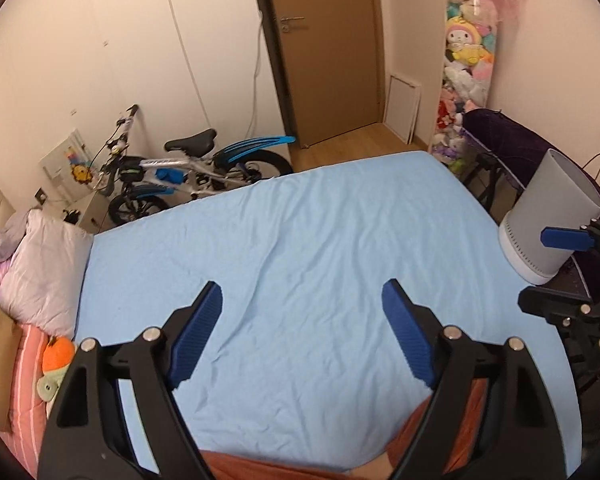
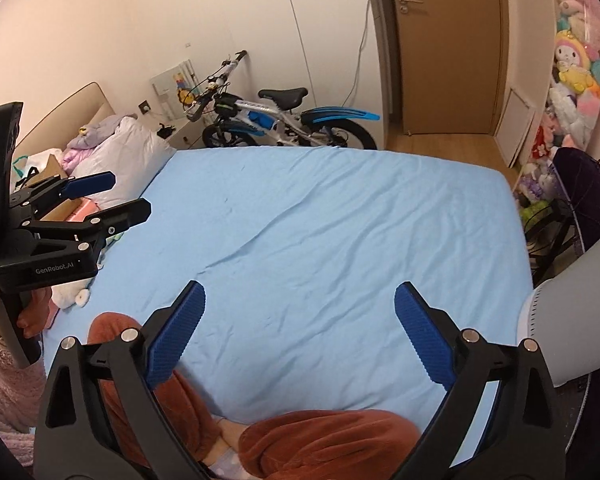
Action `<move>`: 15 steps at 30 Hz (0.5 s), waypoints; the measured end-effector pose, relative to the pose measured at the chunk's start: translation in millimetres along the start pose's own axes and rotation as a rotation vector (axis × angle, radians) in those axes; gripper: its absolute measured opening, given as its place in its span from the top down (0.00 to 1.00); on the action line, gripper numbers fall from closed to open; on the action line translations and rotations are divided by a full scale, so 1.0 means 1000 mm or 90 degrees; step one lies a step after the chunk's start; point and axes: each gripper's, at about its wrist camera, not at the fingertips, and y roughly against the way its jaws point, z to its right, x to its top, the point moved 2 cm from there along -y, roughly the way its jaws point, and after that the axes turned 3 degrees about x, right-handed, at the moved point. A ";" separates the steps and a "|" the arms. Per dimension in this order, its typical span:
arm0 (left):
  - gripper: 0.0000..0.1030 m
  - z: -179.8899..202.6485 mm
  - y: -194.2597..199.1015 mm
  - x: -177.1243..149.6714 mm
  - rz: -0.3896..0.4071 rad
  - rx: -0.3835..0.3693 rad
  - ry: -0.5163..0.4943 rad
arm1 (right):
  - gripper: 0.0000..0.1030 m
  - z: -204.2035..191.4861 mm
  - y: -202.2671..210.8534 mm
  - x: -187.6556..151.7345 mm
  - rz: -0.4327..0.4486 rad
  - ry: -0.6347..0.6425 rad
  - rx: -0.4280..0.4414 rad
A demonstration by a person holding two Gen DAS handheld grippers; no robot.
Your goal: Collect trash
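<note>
A light blue bed sheet fills both views, and I see no loose trash on it. A grey-white open-topped bin stands off the bed's right side; it also shows at the right edge of the right wrist view as the bin. My left gripper hangs over the sheet, open, with nothing between its blue pads. My right gripper is open and empty too. Each shows in the other's view: the right gripper next to the bin, the left gripper near the pillows.
The person's legs in rust trousers rest on the near bed edge. Pillows and soft toys lie at the left. A child's bicycle stands behind the bed, beside a brown door. A plush-toy rack and a dark chair stand at the right.
</note>
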 end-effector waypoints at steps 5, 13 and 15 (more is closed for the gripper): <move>0.20 -0.046 0.005 -0.024 -0.031 0.027 0.029 | 0.10 -0.040 -0.008 -0.002 -0.012 0.035 -0.009; 0.20 -0.097 0.013 -0.053 -0.049 0.055 0.058 | 0.10 -0.102 -0.017 0.006 -0.024 0.108 -0.009; 0.20 -0.103 0.013 -0.056 -0.053 0.050 0.063 | 0.10 -0.113 -0.020 0.009 -0.026 0.124 -0.007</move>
